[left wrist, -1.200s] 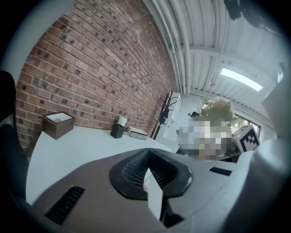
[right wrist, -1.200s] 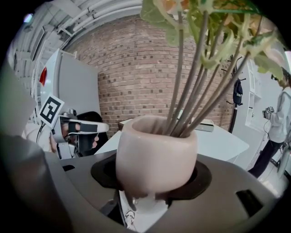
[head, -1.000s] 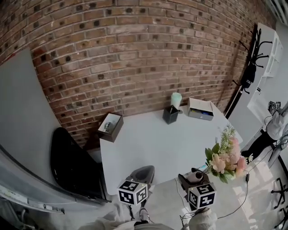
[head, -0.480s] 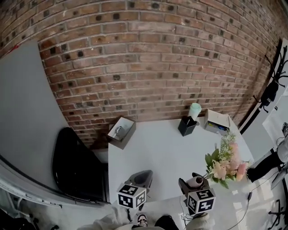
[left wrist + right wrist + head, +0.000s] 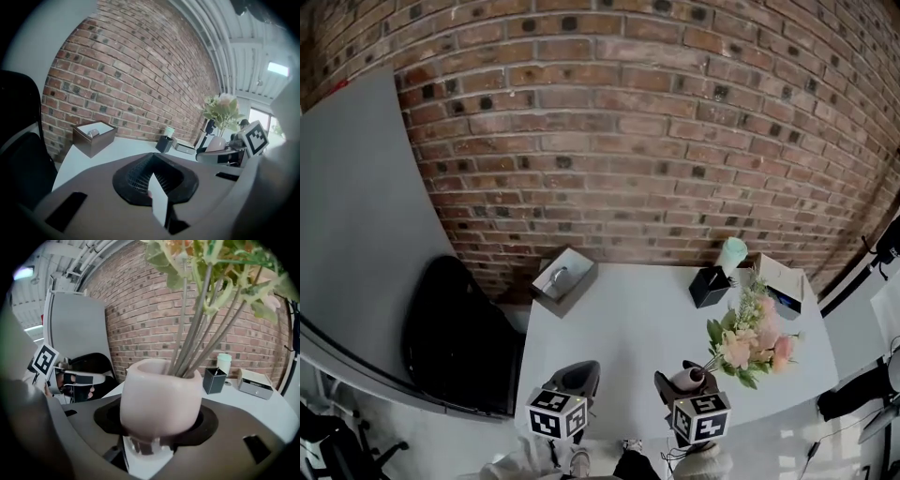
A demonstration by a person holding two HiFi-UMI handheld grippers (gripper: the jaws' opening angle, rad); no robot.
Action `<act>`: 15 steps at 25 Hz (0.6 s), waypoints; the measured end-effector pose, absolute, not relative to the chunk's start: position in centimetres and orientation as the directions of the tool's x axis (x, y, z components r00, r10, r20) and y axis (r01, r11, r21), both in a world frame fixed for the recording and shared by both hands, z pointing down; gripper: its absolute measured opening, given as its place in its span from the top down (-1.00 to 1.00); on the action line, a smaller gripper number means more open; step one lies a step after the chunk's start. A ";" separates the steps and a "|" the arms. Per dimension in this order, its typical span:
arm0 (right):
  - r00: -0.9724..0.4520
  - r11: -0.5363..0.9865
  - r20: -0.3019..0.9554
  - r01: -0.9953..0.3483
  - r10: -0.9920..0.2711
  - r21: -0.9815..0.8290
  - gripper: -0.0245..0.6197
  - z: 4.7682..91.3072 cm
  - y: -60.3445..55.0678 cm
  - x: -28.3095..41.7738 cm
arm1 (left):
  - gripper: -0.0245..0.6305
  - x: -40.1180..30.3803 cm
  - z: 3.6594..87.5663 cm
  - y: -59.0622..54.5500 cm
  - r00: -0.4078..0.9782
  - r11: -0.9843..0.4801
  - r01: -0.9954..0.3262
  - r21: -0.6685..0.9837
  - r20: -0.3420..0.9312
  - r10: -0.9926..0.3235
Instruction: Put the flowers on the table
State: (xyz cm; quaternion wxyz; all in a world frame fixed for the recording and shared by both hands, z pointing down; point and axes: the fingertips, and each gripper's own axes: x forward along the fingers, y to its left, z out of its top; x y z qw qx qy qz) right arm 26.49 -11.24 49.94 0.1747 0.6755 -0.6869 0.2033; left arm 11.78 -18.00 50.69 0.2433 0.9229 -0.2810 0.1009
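The right gripper (image 5: 149, 448) clamps the flowers' (image 5: 748, 339) pink vase (image 5: 159, 397) near the table's (image 5: 628, 314) six o'clock edge. The left gripper (image 5: 158, 208) is closed and empty.

Brick wall (image 5: 609, 122) behind white table (image 5: 637, 323)

Matt pink vase (image 5: 159, 399), rough brick wall (image 5: 609, 141), smooth white table (image 5: 628, 323)

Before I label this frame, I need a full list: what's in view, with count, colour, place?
vase: 1, pink, gripped at near edge
flowers: 1 bunch, pink-green, in vase
table: 1, white, centre
open box: 1, brown, table's far left
holder: 1, black, table's far right
cup: 1, mint, beside holder
flat box: 1, white, far right corner
chair: 1, black, left of table
left gripper: 1, grey, shut
right gripper: 1, grey, shut on vase
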 end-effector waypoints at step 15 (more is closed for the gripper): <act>-0.206 0.280 0.536 -0.958 -0.819 0.059 0.15 50.5 -20.0 30.8 | 0.91 19.1 51.1 -23.1 0.716 -0.618 -0.698 0.361 0.344 -0.608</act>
